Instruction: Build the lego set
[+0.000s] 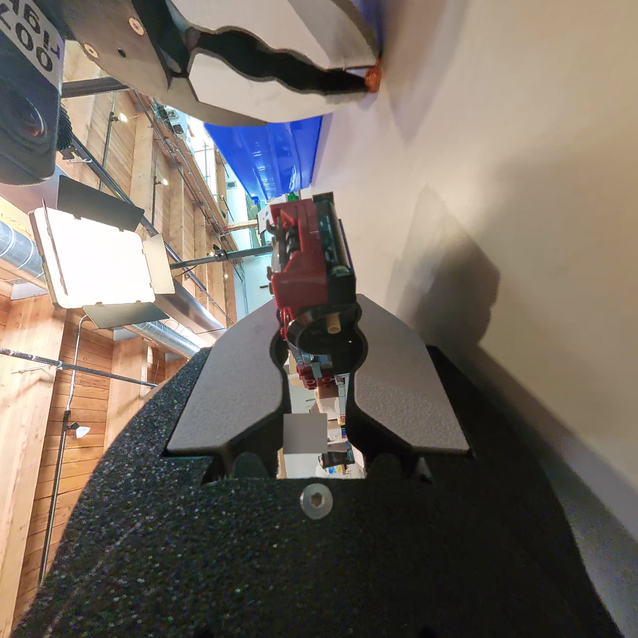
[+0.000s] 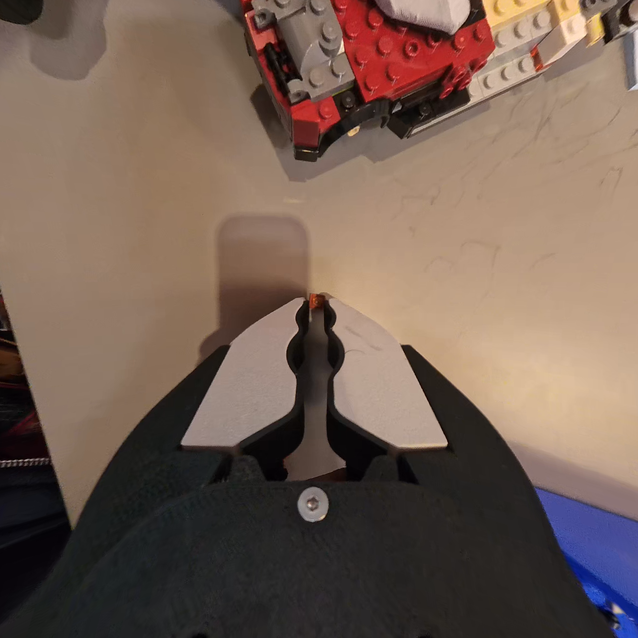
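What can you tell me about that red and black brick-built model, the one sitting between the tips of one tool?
The brick model is a dark red studded body with black trim below, grey stepped bricks at one end and tan and light grey bricks at the other. It looks like hard plastic. It lies on the pale table. The left tool has its fingers closed on one black end, where a tan peg sticks out. A blue bin stands beyond it.
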{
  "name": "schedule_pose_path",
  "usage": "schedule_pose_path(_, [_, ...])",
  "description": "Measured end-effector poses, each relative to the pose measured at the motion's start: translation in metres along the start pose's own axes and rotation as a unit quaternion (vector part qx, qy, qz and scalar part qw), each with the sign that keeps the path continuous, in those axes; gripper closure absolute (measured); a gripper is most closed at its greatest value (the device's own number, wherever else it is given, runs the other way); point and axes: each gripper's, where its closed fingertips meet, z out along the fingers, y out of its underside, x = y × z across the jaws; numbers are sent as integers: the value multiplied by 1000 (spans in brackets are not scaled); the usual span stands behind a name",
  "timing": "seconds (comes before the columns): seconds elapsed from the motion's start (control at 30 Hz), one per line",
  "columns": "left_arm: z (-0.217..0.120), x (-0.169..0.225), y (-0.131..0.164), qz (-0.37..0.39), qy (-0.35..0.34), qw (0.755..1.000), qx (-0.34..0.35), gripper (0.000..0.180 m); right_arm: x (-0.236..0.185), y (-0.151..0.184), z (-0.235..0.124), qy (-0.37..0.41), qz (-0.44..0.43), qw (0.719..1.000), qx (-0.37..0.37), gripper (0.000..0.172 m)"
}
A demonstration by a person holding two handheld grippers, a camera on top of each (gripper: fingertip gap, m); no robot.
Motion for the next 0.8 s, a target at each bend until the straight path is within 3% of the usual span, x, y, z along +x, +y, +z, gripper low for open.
schedule_pose_path(0.37, [-6, 6, 25, -24, 6, 999, -20, 147, 12, -81, -12, -21, -90, 987, 133, 164])
schedule_pose_path(0.8, [-10, -9, 32, -29, -16, 999, -26, 147, 25, -116, -30, -63, -206, 972, 93, 164])
